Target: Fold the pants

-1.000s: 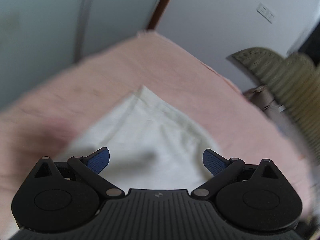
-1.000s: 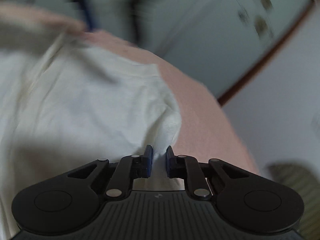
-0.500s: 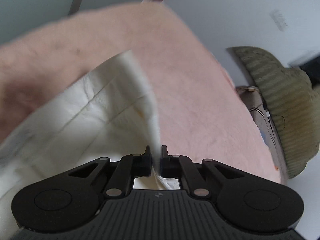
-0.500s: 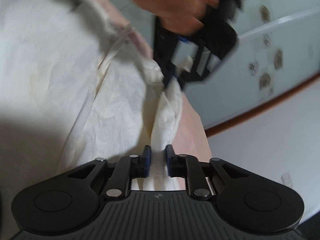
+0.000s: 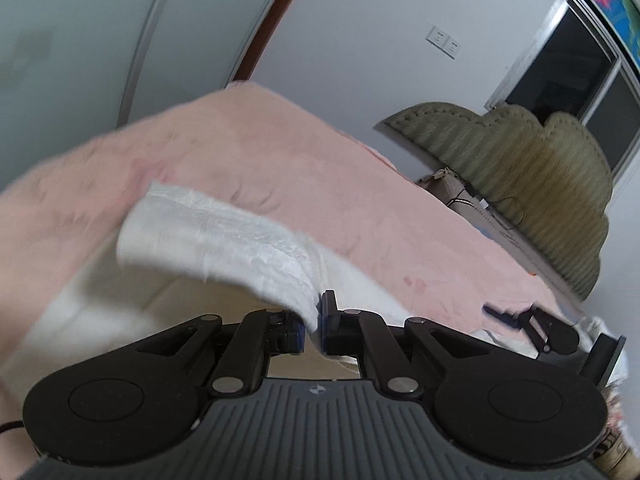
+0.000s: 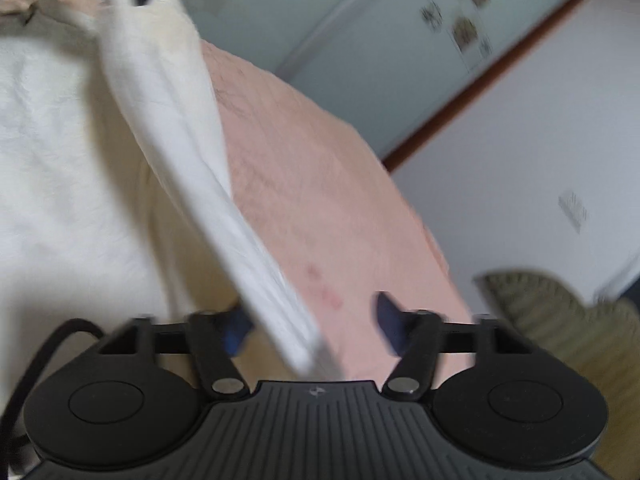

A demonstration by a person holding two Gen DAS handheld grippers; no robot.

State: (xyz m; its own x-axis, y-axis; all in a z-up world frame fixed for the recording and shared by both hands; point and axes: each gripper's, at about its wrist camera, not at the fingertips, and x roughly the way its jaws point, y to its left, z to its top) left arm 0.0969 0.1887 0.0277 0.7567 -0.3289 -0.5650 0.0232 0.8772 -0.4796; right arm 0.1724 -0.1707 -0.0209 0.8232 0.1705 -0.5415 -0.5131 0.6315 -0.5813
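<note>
Our right gripper (image 6: 312, 328) has just been opening, freeing the pants (image 6: 64, 152) (edge seemingly untouched between its pads); left gripper (image 5: 312, 326) now pinches the hem, carrying the fold.

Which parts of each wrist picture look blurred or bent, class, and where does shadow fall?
Left wrist view: the lifted white pants edge is smeared, the door frame bows from lens distortion, and shadow lies under the raised fold. Right wrist view: the blue fingers and hanging cloth strip are blurred, and the gripper body shades the fabric at lower left.
</note>
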